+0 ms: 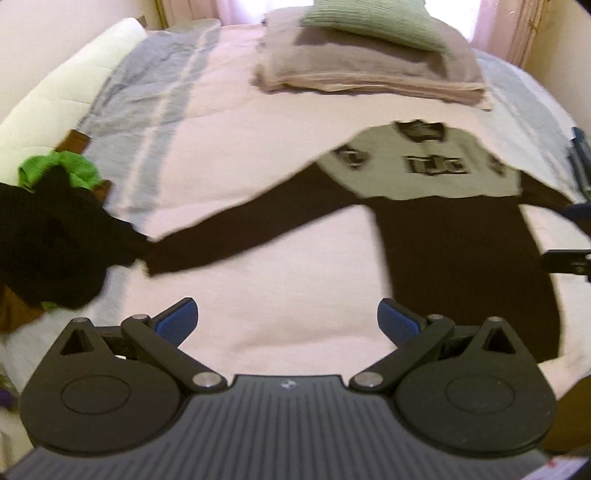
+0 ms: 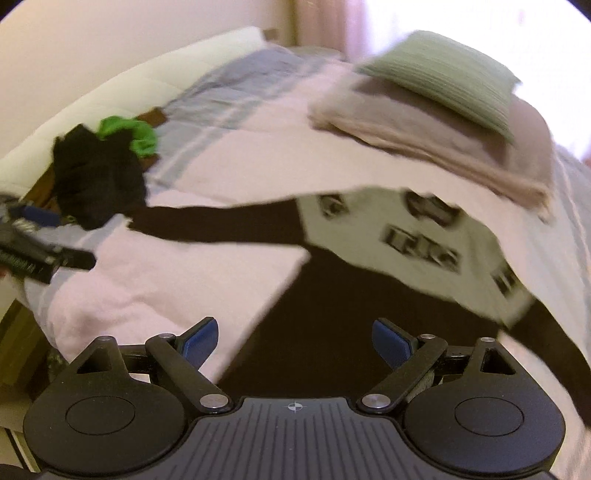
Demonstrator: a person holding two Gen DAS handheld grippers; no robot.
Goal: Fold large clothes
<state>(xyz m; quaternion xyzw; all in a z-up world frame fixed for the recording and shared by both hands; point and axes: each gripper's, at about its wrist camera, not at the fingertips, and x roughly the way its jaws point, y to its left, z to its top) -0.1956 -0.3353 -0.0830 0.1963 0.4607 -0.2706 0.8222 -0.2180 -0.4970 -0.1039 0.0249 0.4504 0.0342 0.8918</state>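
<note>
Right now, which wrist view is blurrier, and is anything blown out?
Right wrist: heavier motion smear, shirt print streaked; window top right blown out. Left wrist: milder blur, shirt edges soft; both views bend the bed with fisheye curvature.

Home bedroom; bed w/ pink blanket; pillow; curtains.

L gripper & R gripper: jaws wide, empty.
</note>
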